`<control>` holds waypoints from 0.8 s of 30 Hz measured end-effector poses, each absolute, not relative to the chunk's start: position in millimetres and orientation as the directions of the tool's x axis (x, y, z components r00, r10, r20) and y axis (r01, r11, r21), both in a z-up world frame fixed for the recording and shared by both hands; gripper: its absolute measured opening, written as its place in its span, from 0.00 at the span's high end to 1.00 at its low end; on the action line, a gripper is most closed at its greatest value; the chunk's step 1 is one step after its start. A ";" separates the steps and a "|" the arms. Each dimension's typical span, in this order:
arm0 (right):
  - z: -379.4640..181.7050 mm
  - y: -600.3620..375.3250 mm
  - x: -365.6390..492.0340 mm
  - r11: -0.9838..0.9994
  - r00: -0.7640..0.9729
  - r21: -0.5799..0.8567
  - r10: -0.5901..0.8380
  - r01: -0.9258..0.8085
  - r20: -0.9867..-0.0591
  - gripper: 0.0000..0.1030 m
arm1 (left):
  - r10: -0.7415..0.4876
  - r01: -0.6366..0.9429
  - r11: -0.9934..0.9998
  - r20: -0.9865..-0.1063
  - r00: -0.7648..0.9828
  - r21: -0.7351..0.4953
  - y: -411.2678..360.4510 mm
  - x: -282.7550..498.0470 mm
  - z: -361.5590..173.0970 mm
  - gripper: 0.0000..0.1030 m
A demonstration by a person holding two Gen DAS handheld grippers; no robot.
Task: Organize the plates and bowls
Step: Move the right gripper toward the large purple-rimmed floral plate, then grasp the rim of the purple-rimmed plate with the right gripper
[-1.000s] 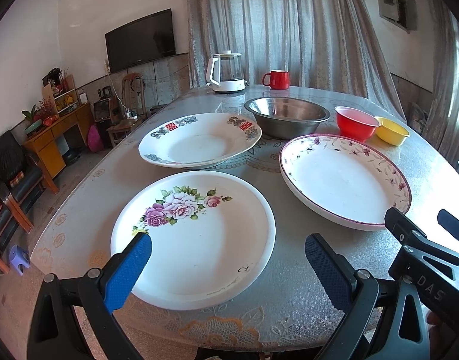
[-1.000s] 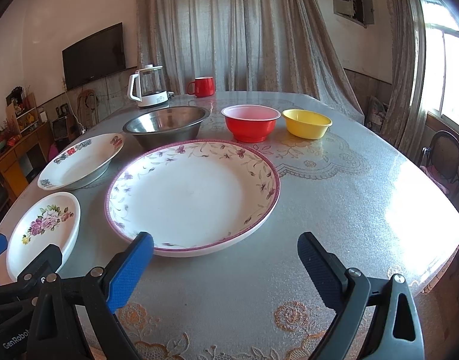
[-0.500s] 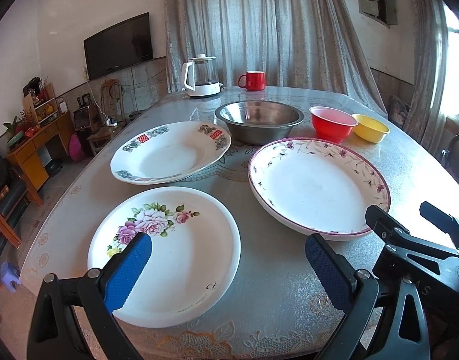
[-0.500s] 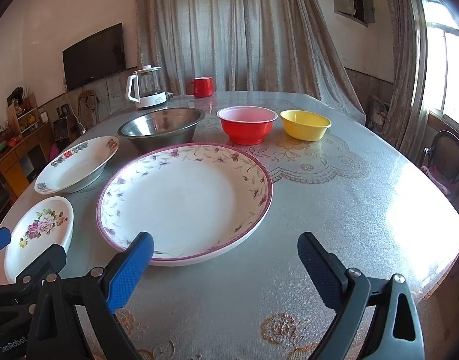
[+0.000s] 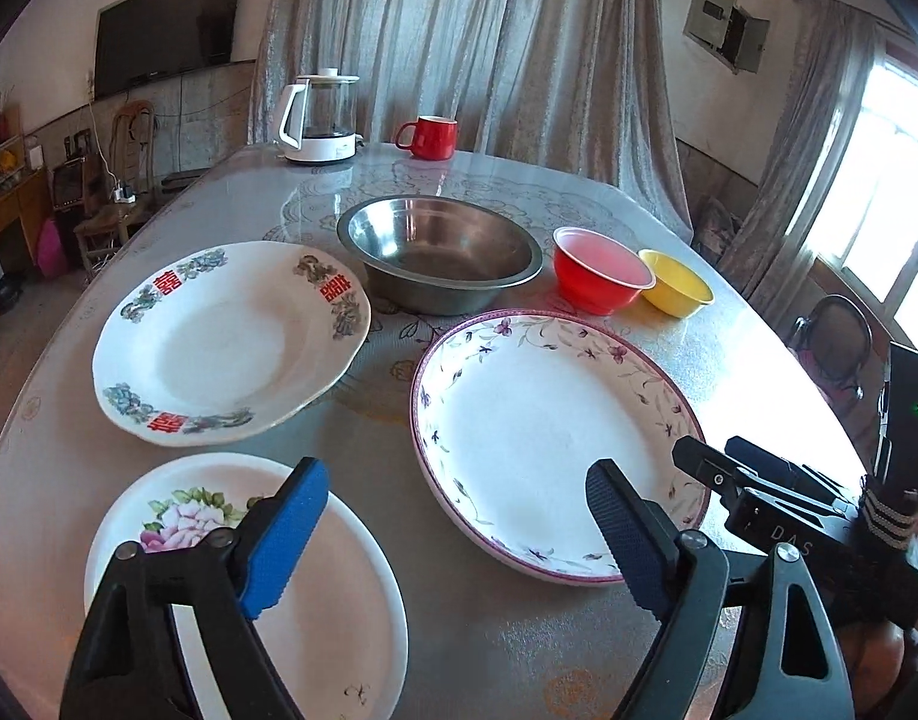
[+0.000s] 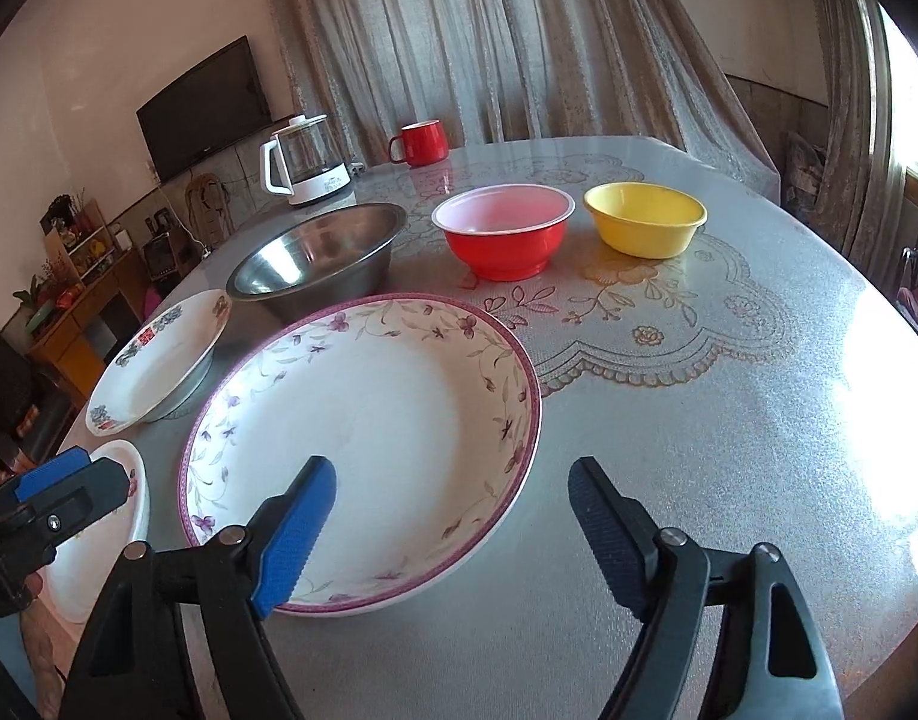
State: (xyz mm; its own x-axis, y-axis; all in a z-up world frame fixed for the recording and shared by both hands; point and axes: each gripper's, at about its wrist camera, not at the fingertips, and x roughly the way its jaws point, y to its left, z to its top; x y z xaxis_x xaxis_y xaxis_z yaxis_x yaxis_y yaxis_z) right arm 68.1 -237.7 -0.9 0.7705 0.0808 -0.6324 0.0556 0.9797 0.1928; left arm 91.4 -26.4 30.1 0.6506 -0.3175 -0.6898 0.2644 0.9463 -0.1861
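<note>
Left wrist view: three ceramic plates lie apart on the table [image 5: 729, 348], none stacked: rose plate [image 5: 315, 612] near left, vine-rimmed plate [image 5: 543, 426] right, red-character plate [image 5: 219, 336] beyond. Farther off, steel bowl [image 5: 441, 246], red plastic bowl [image 5: 603, 270] and yellow bowl [image 5: 678, 282] remain unnested. Left gripper [image 5: 453, 534] and right gripper [image 6: 450, 534] are closing, with nothing between their ribbed pads.
</note>
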 end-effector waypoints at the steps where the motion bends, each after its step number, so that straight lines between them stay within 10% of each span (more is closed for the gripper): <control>1: -2.1 -241.2 73.3 0.976 0.761 0.208 0.089 0.061 -0.642 0.34 | -0.313 0.268 0.947 -0.698 0.644 -0.177 -27.7 98.1 29.7 0.29; 8: -21.6 -260.9 104.5 0.968 0.647 0.226 0.105 0.107 -0.755 0.71 | -0.326 0.296 0.937 -0.764 0.557 -0.184 -32.4 139.7 14.7 0.69; 24: -30.7 -262.1 119.3 0.975 0.636 0.217 0.139 0.046 -0.759 0.71 | -0.295 0.367 0.923 -0.825 0.483 -0.116 -45.8 181.9 -0.8 0.77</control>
State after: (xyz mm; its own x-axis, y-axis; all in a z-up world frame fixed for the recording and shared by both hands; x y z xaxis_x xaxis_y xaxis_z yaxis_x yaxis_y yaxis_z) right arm 119.3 -262.1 -30.7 0.6357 0.1387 -0.7594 0.0462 0.9751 0.2167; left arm 181.9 -45.8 -0.8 0.4826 -0.2953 -0.8246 0.3670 0.9230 -0.1157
